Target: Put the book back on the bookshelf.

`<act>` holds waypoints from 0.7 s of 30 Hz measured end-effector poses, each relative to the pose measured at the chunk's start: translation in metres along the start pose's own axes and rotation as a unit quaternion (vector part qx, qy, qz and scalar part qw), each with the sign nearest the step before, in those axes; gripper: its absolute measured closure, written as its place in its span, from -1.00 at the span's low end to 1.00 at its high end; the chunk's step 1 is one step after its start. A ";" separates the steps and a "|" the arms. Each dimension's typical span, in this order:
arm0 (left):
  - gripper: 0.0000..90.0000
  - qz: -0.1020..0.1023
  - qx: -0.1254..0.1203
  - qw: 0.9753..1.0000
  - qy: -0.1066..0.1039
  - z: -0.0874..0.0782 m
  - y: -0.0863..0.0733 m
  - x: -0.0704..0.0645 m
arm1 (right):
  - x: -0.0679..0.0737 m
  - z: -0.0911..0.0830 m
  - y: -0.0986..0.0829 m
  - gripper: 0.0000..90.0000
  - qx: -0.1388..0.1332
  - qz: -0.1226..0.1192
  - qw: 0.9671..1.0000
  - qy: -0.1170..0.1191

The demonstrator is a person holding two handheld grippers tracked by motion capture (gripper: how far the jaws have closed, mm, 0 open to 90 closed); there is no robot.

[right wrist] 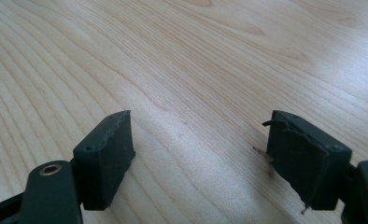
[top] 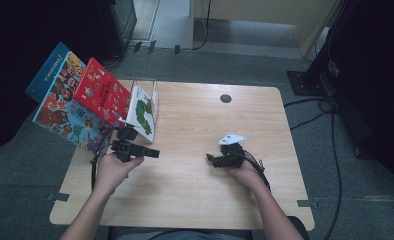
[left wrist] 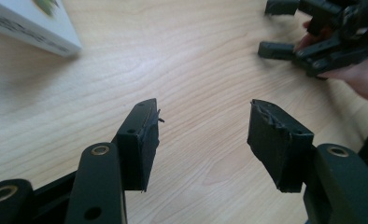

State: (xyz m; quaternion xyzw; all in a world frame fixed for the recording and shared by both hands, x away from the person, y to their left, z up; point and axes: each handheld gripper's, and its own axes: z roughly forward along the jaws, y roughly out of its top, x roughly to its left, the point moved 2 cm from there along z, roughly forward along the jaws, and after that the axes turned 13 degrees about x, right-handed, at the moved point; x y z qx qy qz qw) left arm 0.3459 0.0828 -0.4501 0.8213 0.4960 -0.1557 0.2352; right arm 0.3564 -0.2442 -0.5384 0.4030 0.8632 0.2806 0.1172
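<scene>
The wooden table [top: 195, 190] spreads wide and bare across its middle and near side, which leaves both hands plenty of room to swing without brushing anything; its rounded corners and front edge lie well apart from the tools. At the far left corner a clear rack [top: 152, 95] holds the picture books so that they fan out and lean leftward past the table's edge: the big blue book [top: 60, 107] at the outside, the red book [top: 101, 95] against it, and the white caterpillar book [top: 142, 114] innermost, its lower corner resting on the tabletop nearest the left gripper [top: 155, 153], probably the next one to be taken. That gripper hovers just beside the white book [left wrist: 32, 25], jaws spread and empty, pointing across the table rather than at the spines, so it would need turning to meet a cover edge. The right gripper [top: 210, 158] sits mid-table, well apart from the books, released and holding nothing, over bare wood [right wrist: 187, 70].
</scene>
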 end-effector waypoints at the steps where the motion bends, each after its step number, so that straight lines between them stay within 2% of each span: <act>1: -0.03 0.000 0.001 1.000 -0.007 0.005 -0.001 0.000 | 0.000 0.000 0.000 -0.50 0.000 0.000 1.000 0.000; 7: -0.03 0.000 0.001 0.999 -0.033 0.031 -0.002 0.002 | 0.000 0.000 0.000 -0.51 0.001 0.001 1.000 -0.002; 9: -0.04 0.006 0.002 1.000 -0.023 0.037 -0.003 0.001 | 0.001 0.000 0.000 -0.51 0.001 0.002 1.000 -0.002; 11: -0.03 0.006 0.005 1.000 -0.025 0.044 -0.004 0.002 | 0.001 0.000 0.000 -0.51 0.001 0.002 1.000 -0.002; 13: -0.04 0.006 0.019 1.000 -0.020 0.050 -0.005 0.003 | 0.001 0.000 0.000 -0.51 0.001 0.002 1.000 -0.002; 15: -0.04 0.010 0.021 1.000 -0.009 0.053 -0.006 0.003 | 0.001 0.000 0.000 -0.51 0.001 0.002 1.000 -0.002; 17: -0.04 0.009 0.022 1.000 -0.013 0.054 -0.007 0.003 | 0.001 0.000 0.000 -0.51 0.001 0.002 1.000 -0.002; 19: -0.05 0.014 0.026 1.000 0.002 0.055 -0.008 0.003 | 0.001 0.000 0.000 -0.51 0.001 0.002 1.000 -0.002; 21: -0.06 0.016 0.025 1.000 -0.002 0.055 -0.009 0.004 | 0.001 0.000 0.000 -0.52 0.001 0.003 1.000 -0.003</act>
